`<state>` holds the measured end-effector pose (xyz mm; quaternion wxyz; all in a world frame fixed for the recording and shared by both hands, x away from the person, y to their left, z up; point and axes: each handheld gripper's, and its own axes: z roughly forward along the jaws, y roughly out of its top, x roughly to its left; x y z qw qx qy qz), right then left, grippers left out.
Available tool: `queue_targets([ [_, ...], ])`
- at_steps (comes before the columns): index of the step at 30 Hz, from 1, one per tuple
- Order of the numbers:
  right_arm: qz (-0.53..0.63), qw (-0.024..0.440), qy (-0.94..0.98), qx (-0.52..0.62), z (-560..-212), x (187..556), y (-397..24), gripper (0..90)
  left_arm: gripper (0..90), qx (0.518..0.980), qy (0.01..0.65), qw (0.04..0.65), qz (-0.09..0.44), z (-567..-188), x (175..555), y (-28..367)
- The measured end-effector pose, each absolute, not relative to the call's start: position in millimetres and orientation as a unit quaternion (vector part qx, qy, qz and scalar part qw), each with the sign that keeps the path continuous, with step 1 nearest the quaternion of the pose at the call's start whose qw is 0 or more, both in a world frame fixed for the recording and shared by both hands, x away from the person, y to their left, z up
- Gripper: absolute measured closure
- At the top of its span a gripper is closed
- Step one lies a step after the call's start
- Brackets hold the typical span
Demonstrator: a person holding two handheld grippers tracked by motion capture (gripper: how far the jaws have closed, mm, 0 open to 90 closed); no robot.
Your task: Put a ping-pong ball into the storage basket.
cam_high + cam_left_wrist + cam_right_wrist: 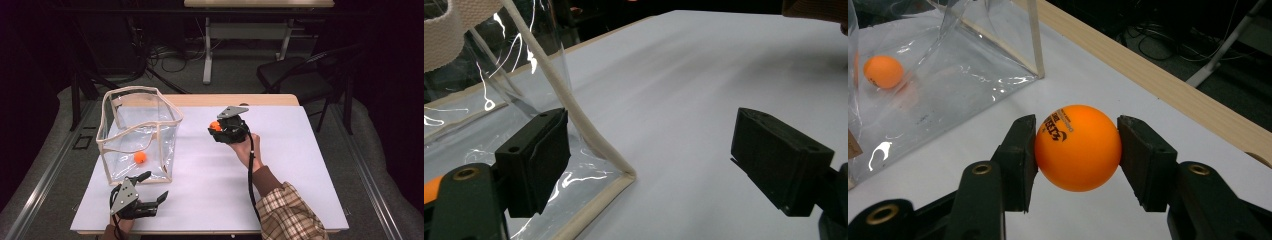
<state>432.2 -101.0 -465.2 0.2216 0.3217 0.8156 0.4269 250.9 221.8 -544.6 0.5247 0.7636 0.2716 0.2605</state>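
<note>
At the left of the tabletop (pixel 280 165), which is covered by a white sheet, stands a clear plastic bag (pixel 137 137) with cream fabric trim along its rim and edges, upright and open at the top. One orange ping-pong ball (pixel 140 158) lies on the bag's floor, toward its near side; the right gripper view shows this same ball through the clear wall. Just in front of the bag's near right corner, the left gripper (pixel 152 187) is held low over the sheet by the person's left hand at the bottom edge of the high view. Its jaws stand wide apart and hold nothing. In the left gripper view, one jaw sits just beside the bag's trimmed bottom corner (pixel 626 177); whether it touches the plastic cannot be told. The other jaw is over bare sheet, well apart from the bag. Right of the bag, near the middle of the tabletop toward its far edge, the right gripper (pixel 216 127) is held by the person's right hand (pixel 245 145), which wears a plaid sleeve (pixel 290 210). Its jaws are clamped on a second orange ping-pong ball (pixel 1078 147), one pad on each side, with black printed lettering facing the camera. This held ball is raised clear of the sheet, apart from the bag. Beyond the tabletop stand a dark chair (pixel 295 75) and cables on the floor.
</note>
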Motion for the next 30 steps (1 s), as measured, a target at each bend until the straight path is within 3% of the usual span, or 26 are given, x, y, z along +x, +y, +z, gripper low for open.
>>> queue_targets([
  [30,0.444,0.233,0.805,0.319,-444.4,434.7,-100.6,51.0,15.8,0.763,0.272,0.525,0.262,-544.7,251.0,221.6],
])
